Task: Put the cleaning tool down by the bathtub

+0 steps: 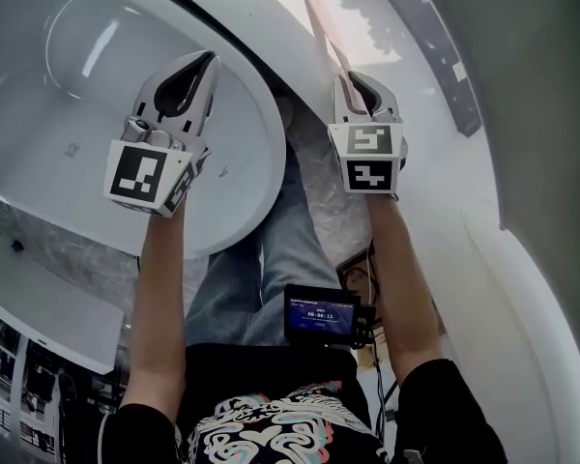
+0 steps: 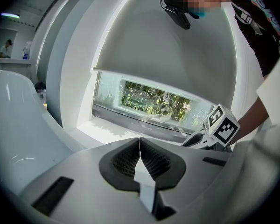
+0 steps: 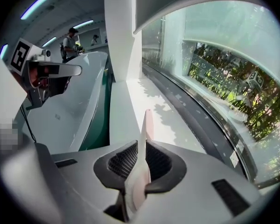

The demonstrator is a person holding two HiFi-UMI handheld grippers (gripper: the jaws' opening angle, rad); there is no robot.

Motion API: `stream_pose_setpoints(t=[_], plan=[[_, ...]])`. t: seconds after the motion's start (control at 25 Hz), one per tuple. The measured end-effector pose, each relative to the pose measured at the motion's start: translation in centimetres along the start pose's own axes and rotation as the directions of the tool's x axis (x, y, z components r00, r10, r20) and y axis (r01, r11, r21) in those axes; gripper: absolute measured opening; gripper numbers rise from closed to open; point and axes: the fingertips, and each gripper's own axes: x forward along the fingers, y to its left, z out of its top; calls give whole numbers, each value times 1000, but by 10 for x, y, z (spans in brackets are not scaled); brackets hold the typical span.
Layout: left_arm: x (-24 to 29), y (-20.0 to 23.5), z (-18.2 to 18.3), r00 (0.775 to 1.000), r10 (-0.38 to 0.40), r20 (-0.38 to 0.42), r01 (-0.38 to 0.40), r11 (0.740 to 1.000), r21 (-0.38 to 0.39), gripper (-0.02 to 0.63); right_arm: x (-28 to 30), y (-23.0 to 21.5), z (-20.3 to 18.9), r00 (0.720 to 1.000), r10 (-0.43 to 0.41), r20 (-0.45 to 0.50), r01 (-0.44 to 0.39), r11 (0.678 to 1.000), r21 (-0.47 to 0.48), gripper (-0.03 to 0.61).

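In the head view my right gripper (image 1: 354, 79) is shut on a long, thin pink cleaning tool (image 1: 321, 29). The tool sticks forward past the jaws over the sunlit floor strip beside the white bathtub (image 1: 253, 167). The right gripper view shows the same hold: the pink tool (image 3: 148, 120) is pinched flat between the pads of the right gripper (image 3: 142, 149), with the bathtub (image 3: 70, 118) to its left. My left gripper (image 1: 207, 63) hovers over the tub's rim. Its jaws (image 2: 140, 144) are shut with nothing between them.
A white ledge (image 3: 147, 104) runs between the tub and a long curved window (image 3: 224, 78). A person's jeans-clad legs (image 1: 271, 259) stand between tub and wall, with a small screen device (image 1: 321, 315) at the chest. A white curved wall (image 1: 551, 288) lies to the right. Another person (image 3: 72, 41) stands far back.
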Motion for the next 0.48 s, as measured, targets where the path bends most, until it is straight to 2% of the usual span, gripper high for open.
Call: stream_pose_setpoints(t=[0.28, 0.48], plan=[[-22, -20, 21, 1000, -9, 2, 9, 1000, 11, 17, -38, 8, 24, 994, 3, 108, -1, 1000, -16, 28], [-39, -27, 30, 1000, -19, 4, 19, 1000, 21, 17, -64, 27, 39, 987, 52, 150, -47, 998, -41, 28]])
